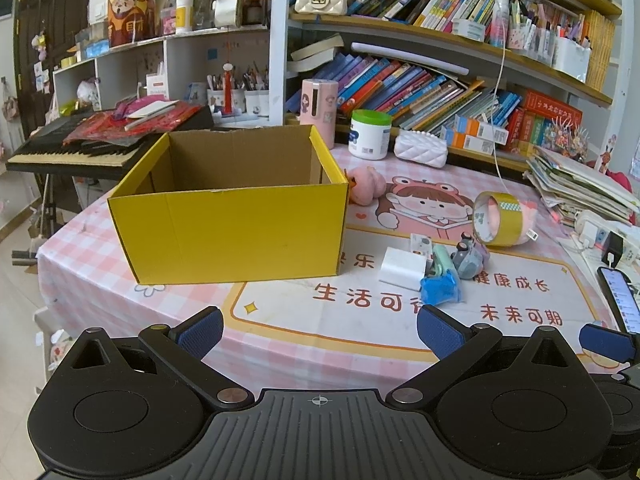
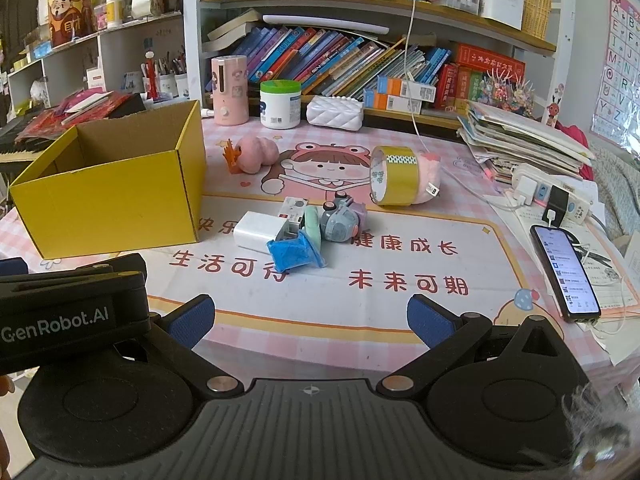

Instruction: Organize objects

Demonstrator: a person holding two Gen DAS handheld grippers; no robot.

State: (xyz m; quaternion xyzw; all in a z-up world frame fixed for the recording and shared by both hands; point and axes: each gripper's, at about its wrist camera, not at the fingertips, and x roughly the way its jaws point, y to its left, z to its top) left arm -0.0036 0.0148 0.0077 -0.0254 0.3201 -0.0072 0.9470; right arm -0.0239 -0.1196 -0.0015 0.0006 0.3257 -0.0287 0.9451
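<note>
An open yellow cardboard box point(image 1: 236, 232) point(image 2: 112, 208) stands on the pink table mat, its inside looking bare. To its right lies a small pile: a white charger point(image 1: 402, 268) point(image 2: 260, 234), a blue packet point(image 1: 440, 290) point(image 2: 294, 256), a mint green item point(image 2: 312, 224) and a grey-purple toy point(image 1: 470, 256) point(image 2: 342, 220). Behind them stand a gold tape roll point(image 1: 500, 218) point(image 2: 394, 176) and a pink plush point(image 1: 366, 186) point(image 2: 256, 156). My left gripper point(image 1: 320, 330) and right gripper point(image 2: 310, 322) hover open near the table's front edge, both with nothing between the fingers.
A lit phone point(image 2: 566, 274) lies at the right with a power strip point(image 2: 556, 194) and a paper stack point(image 2: 524, 140). A white jar point(image 2: 280, 104), pink canister point(image 2: 230, 90) and white pouch point(image 2: 334, 110) line the back. Bookshelves rise behind; a keyboard point(image 1: 72, 152) sits left.
</note>
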